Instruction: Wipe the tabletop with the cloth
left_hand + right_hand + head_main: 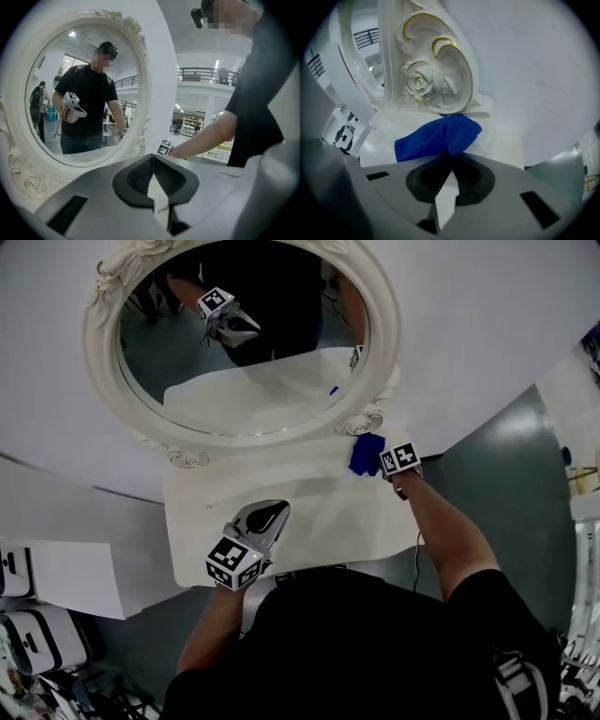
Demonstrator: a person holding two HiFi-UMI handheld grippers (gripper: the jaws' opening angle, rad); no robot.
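1. My right claw [451,161] is clenched on the blue cloth [438,138].
2. The cloth lies on the white table [319,507], touching the mirror [386,334] frame's base at 4 o'clock.
3. My left claw [153,158] is closed with nothing in it, over the table at 8 o'clock from the cloth.

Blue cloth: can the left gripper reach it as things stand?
Probably yes: only bare tabletop lies between the left gripper, jaws together, and the blue cloth, though the right gripper clamps it.
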